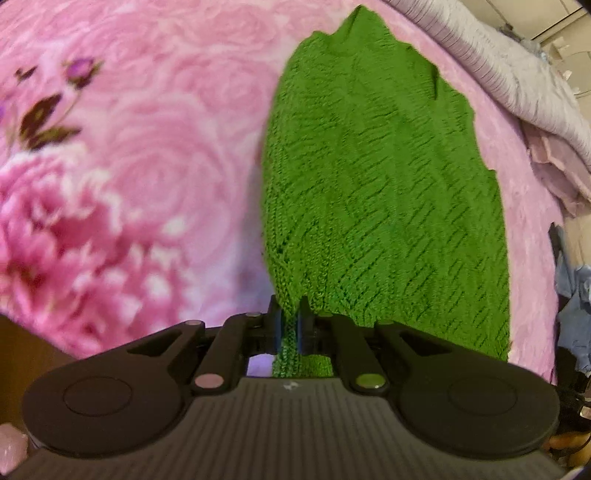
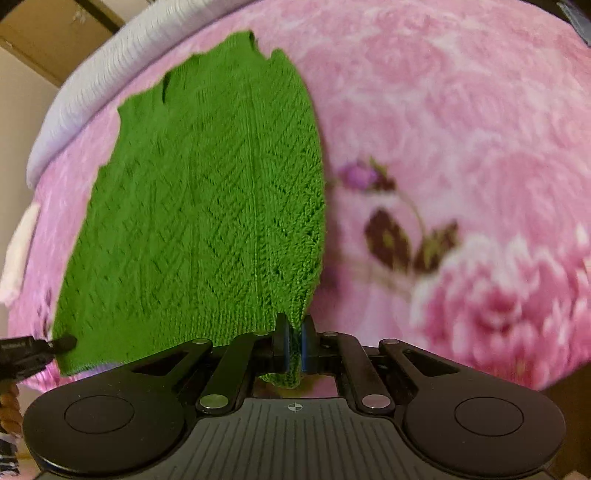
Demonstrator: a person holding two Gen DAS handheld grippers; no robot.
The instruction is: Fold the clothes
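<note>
A green knitted garment (image 1: 384, 192) lies stretched out on a pink rose-print blanket (image 1: 147, 155). My left gripper (image 1: 289, 314) is shut on the garment's near hem at its left corner. In the right wrist view the same garment (image 2: 207, 206) spreads away to the left, and my right gripper (image 2: 293, 332) is shut on the near hem at its right corner. The left gripper's black tip (image 2: 61, 343) shows at the garment's near left corner in the right wrist view. The near hem is lifted at both corners.
The pink blanket (image 2: 461, 129) covers the bed. A pale lilac quilt (image 1: 517, 66) is bunched along the far edge, also in the right wrist view (image 2: 110, 70). Blue cloth (image 1: 576, 295) hangs past the bed's right edge. Wooden furniture (image 2: 48, 29) stands behind.
</note>
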